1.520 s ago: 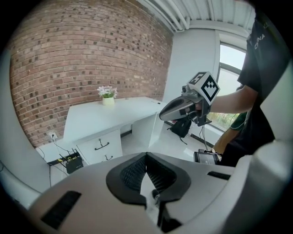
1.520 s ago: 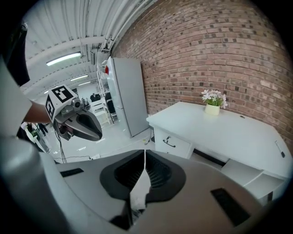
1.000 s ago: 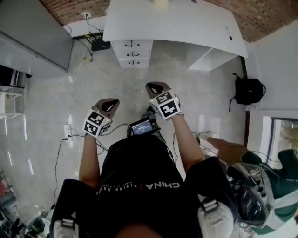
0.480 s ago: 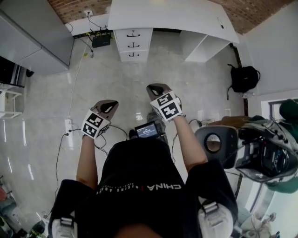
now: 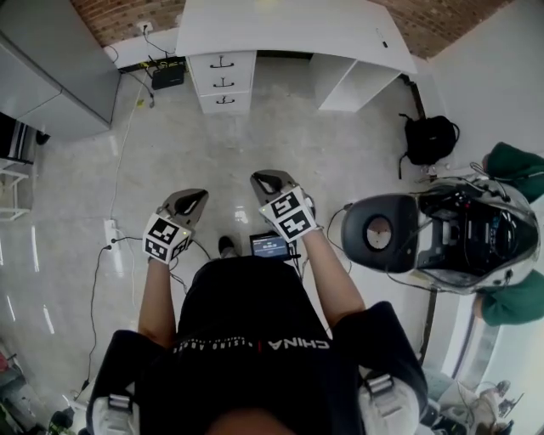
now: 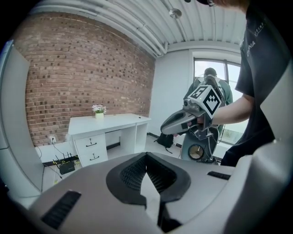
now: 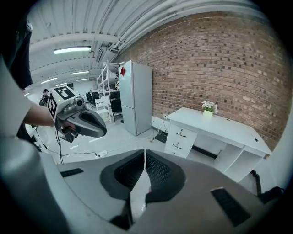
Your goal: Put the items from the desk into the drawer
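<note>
- Left gripper (image 5: 192, 196): held out ahead of the person's torso, nose toward 1 o'clock. Jaws pressed together tip to tip, nothing between them.
- Right gripper (image 5: 263, 177): near the left one and slightly further forward, nose toward 11 o'clock. Jaws likewise closed on each other, empty.
- White rectangular desk (image 5: 289, 30): at 12 o'clock, well apart from both grippers, set against the red brick wall (image 5: 442, 24). Long axis runs 9 to 3 o'clock.
- Three-drawer stack (image 5: 223, 81): under the desk's 9 o'clock end. Black handles, fronts facing 6 o'clock toward the person, all flush and closed.
- Small white pot of pale flowers (image 7: 208, 108): upright on the desk top at the back edge by the wall, toward the drawer end.
- Black backpack (image 5: 427, 136): on the pale tiled floor (image 5: 255, 136) at 2 o'clock, near the desk's open end.
- Tall grey cabinet (image 5: 51, 72): at 10 o'clock.
</note>
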`<action>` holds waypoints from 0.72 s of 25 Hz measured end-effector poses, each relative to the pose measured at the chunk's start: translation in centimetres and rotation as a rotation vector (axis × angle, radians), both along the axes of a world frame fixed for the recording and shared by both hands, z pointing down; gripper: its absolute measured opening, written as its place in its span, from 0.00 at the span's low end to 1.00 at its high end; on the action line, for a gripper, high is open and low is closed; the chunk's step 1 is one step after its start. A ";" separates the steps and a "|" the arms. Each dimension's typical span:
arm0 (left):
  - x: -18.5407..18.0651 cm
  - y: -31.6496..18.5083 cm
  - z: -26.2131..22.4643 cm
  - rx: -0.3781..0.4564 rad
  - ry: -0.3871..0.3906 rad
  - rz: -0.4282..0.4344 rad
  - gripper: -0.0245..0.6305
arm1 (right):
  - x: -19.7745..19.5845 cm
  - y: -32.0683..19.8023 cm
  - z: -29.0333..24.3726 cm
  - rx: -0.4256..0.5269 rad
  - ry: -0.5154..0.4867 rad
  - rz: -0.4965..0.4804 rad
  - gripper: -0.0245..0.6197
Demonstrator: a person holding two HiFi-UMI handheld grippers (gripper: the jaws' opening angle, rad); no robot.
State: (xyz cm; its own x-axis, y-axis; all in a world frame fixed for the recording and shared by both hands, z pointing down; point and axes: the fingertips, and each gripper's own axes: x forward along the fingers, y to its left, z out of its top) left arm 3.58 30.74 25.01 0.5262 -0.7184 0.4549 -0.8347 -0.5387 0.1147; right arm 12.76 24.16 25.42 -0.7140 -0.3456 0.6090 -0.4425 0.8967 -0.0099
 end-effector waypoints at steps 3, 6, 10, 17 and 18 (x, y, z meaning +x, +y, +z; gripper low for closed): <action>1.9 0.1 0.2 0.014 -0.028 0.005 0.06 | 2.3 0.4 0.3 -0.003 -0.014 0.023 0.07; 3.1 0.1 0.1 0.028 -0.033 -0.002 0.06 | 3.8 0.6 0.7 -0.007 -0.032 0.046 0.07; 4.2 0.6 0.3 0.041 -0.047 -0.021 0.05 | 4.8 1.4 0.8 0.014 -0.047 0.041 0.06; 4.8 1.3 1.5 0.074 -0.067 -0.055 0.05 | 5.3 2.8 2.3 0.044 -0.035 0.011 0.06; 4.8 1.5 1.8 0.084 -0.067 -0.063 0.05 | 5.4 3.1 2.7 0.048 -0.029 0.008 0.06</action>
State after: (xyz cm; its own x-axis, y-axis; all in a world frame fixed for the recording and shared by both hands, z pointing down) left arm 8.38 32.26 26.81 0.4492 -0.7862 0.4243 -0.8716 -0.4900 0.0148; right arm 18.15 27.23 28.15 -0.7283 -0.3800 0.5703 -0.4501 0.8927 0.0200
